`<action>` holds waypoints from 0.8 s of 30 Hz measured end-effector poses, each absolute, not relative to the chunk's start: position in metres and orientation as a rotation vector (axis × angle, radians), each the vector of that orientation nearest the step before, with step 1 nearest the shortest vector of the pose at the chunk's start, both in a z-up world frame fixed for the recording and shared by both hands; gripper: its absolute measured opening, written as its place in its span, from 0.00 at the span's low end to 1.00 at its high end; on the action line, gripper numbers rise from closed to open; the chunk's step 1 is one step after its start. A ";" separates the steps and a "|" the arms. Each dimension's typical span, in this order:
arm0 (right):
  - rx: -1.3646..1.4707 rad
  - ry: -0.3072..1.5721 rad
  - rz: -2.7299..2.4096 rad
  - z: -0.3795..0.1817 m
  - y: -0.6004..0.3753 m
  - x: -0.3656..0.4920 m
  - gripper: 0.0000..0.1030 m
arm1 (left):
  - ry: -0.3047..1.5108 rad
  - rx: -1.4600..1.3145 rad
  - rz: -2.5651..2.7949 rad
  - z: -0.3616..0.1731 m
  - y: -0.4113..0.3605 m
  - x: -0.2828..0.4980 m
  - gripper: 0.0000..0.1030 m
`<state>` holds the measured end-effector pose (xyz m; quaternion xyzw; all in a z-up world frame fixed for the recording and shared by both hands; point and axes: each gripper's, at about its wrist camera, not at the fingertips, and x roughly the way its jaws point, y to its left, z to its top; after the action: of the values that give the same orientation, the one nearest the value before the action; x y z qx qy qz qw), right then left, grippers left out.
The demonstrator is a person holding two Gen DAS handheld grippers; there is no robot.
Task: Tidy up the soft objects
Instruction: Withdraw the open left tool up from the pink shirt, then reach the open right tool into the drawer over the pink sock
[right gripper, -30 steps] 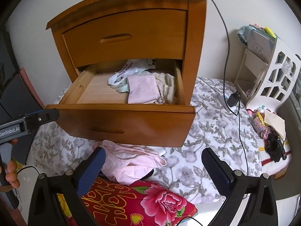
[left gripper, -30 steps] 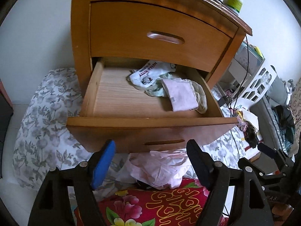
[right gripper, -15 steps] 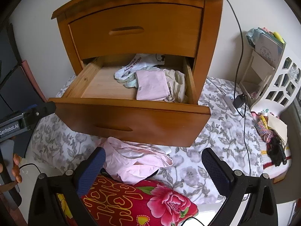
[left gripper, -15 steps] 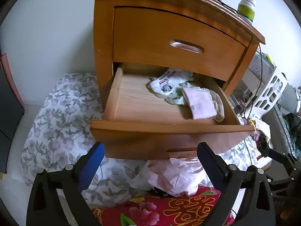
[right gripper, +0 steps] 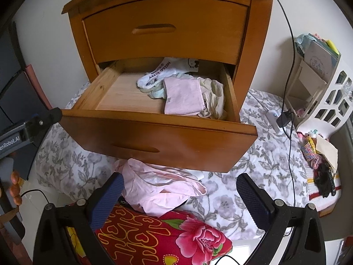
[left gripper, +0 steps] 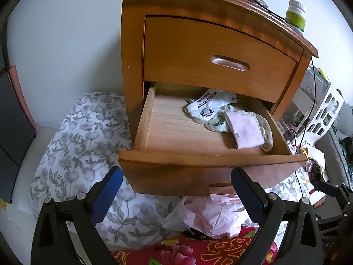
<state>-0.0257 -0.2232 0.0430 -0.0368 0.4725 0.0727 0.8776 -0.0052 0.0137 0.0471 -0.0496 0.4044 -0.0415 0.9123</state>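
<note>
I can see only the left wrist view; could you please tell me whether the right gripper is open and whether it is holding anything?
Observer: The right gripper is open and holds nothing. The pink garment lies on the bed below it, not pressed by either pad.
Operator: Thank you. Is the lower drawer's handle free? It is partly hidden in my view.
Observer: Yes, the handle slot in the front of the open drawer is uncovered.
Operator: Is there anything on the bed to the right of the nightstand?
Observer: A small white device with a lit dot lies on the floral bedspread, beside a black adapter on the cable.
</note>
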 end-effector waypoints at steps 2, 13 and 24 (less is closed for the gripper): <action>-0.079 0.987 0.151 0.042 -0.222 -0.024 1.00 | 0.822 -0.098 -0.069 0.047 0.014 -0.006 0.96; -0.096 0.999 0.151 0.038 -0.215 -0.013 1.00 | 0.778 -0.137 -0.020 0.047 0.025 0.000 0.96; -0.109 0.941 0.156 0.054 -0.211 0.006 1.00 | 0.770 -0.054 -0.032 0.041 0.015 0.006 0.96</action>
<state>0.0058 -0.2115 0.0541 -0.0525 0.4525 0.0748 0.8871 0.0061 0.0150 0.0407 -0.0265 0.3753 -0.0158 0.9264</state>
